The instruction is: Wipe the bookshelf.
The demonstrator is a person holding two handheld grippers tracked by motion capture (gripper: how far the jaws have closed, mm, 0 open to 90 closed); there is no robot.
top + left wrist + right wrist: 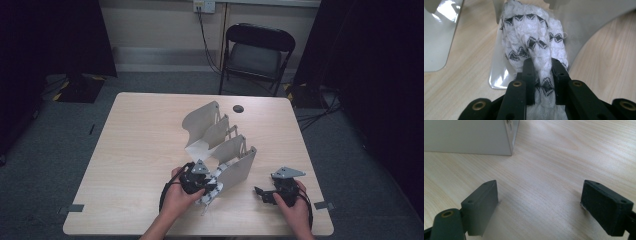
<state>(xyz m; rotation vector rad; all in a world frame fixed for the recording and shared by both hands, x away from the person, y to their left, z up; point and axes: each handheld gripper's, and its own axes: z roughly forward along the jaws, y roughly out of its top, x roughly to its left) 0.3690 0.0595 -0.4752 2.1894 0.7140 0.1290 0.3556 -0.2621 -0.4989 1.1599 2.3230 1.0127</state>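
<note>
No brand, label or writing is showing on anything here.

The left gripper (540, 75) is clamping a white knitted cloth (534, 42) patterned with rows of small black bow-tie shapes. In the left gripper view its two black jaws are pressing in on a bunched fold of the fabric from either side, and the fold is running up between them. The cloth is lying as a long, rumpled bundle, with its long axis pointing straight away from the jaws toward a pale grey folding rack (220, 145); its far end is resting against the rack's nearest curved panel, over a glossy base plate. In the high view the cloth (212, 187) is sitting at the near end of the rack, just ahead of the left hand (177, 197), stretching from the gripper toward the rack's closest leaf.

The rack itself is standing near the middle of the table (135, 150), its fanned panels lining up diagonally from the near right toward the far left.

The right gripper (265, 195) is resting low on the table, to the right of the rack and apart from it. Its jaws are standing wide open with bare wood between them, and a corner of the rack's panel (474, 137) is showing beyond them.

A small dark disc (238, 108) is lying on the far part of the table.
</note>
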